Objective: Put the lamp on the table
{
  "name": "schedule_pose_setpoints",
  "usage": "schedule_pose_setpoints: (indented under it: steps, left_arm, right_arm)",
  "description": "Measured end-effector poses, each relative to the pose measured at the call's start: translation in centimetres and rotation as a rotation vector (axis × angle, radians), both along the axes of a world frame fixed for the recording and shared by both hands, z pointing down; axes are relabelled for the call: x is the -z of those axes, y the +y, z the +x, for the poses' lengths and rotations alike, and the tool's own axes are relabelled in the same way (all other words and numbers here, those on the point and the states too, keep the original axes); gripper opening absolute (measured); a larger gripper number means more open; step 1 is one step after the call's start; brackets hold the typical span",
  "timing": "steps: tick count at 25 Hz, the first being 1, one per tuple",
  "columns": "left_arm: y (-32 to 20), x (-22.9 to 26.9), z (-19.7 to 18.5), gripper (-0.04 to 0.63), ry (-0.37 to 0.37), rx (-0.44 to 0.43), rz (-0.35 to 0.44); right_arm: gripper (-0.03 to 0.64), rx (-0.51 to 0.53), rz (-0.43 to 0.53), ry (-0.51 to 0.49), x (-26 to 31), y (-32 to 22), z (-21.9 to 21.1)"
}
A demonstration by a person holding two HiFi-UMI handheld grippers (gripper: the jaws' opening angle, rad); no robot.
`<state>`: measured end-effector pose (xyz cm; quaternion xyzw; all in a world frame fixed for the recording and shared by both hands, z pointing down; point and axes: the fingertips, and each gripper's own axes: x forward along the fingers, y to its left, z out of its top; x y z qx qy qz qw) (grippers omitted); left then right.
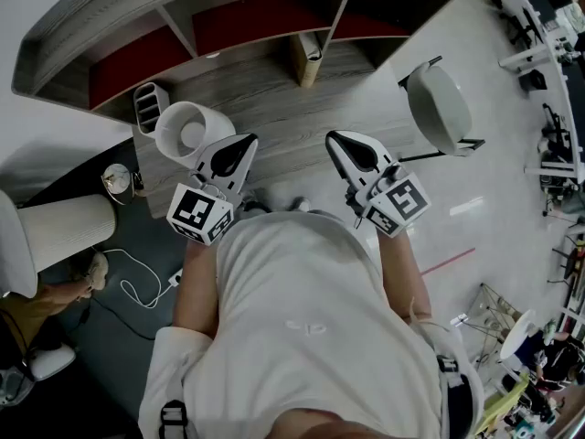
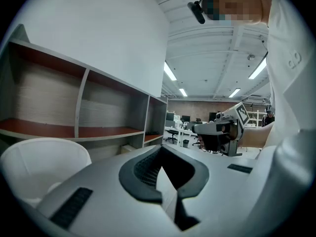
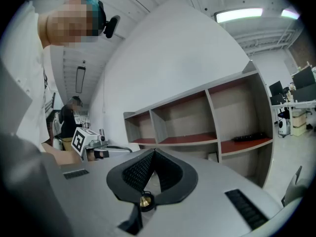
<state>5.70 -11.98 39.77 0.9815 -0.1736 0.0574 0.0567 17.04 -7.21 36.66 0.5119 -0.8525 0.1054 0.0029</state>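
The lamp (image 1: pixel 192 131) has a white round shade and stands on the grey wooden table (image 1: pixel 274 99) near its left end; in the left gripper view the lamp (image 2: pixel 42 169) fills the lower left. My left gripper (image 1: pixel 247 142) hovers just right of the shade, apart from it, jaws shut and empty. My right gripper (image 1: pixel 335 138) is held further right over the table's front edge, also shut with nothing in it. Each gripper view shows its own closed jaws, the left gripper (image 2: pixel 160 149) and the right gripper (image 3: pixel 153 153), with nothing between them.
A shelf unit (image 1: pixel 228 16) with red-lined compartments runs along the table's back. A small box (image 1: pixel 306 58) and a grey slotted rack (image 1: pixel 149 106) sit on the table. A white chair (image 1: pixel 439 108) stands at right. On the floor at left are a white cylinder (image 1: pixel 64 231) and a cable (image 1: pixel 132 282).
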Motion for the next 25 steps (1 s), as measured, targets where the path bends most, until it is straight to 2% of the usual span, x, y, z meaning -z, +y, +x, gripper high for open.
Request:
schedule_pose_setpoints:
  steps: [7,25]
  left_arm:
    - [-0.5,-0.2,0.0,0.015,-0.01,-0.017,0.003]
    - [-1.6,-1.3,-0.8,0.015,-0.025,-0.044,-0.019]
  right_arm:
    - [0.028,-0.007,0.048,0.047,0.8,-0.4,-0.6]
    - [0.028,-0.014,0.021,0.054,0.1,-2.2,-2.3]
